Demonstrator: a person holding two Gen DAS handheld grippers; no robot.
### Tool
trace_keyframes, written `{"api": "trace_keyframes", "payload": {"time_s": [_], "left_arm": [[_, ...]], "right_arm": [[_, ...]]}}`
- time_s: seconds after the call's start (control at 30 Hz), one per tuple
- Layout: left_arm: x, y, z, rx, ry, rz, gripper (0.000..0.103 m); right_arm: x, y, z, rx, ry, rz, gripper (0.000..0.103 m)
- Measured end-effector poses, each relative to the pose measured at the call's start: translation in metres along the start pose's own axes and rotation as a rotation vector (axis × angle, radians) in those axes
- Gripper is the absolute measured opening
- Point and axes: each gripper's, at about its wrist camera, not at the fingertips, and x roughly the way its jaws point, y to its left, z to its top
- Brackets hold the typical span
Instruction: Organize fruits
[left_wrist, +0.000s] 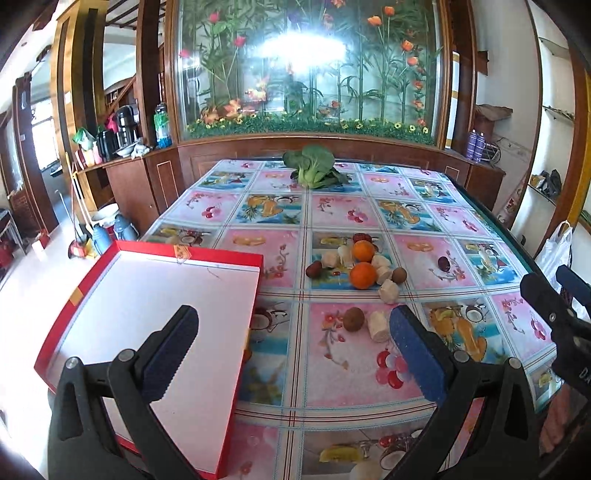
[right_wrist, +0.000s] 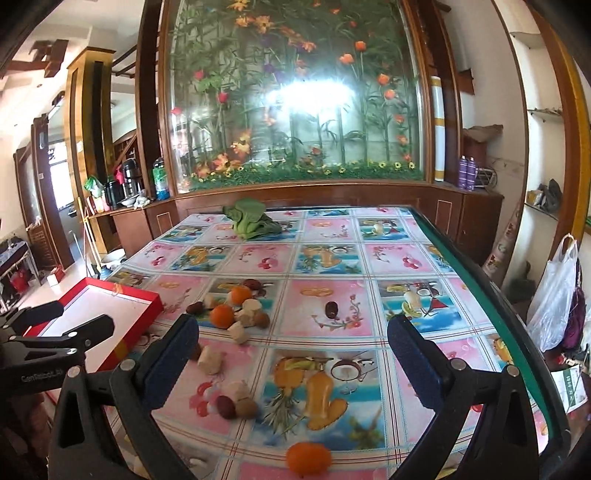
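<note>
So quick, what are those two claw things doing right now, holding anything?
Left gripper: open, holding nothing.
Right gripper: open, holding nothing.

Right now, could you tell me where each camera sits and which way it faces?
Left wrist: on the left claw, open, facing across the table at the red tray and oranges; right claw at the edge.
Right wrist: on the right claw, open, same heading; left claw at left.
Shared: tray, oranges, leafy greens.

A glass panel (left_wrist: 306, 66) of artificial flowers and bamboo, glare-lit, is set above wooden cabinets (left_wrist: 236, 162) beyond the table; wall shelves (right_wrist: 543, 206) are seen rightward
</note>
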Motion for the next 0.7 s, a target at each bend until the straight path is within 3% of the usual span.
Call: {"api": "trace_keyframes", "payload": {"time_s": [0.7], "left_arm": [[-0.002,-0.008,0.0,0.043,0.009,0.021,0.103]], "right_arm": [[0.001,-0.009,-0.01,-0.006,0.035,0.006,0.102]]}}
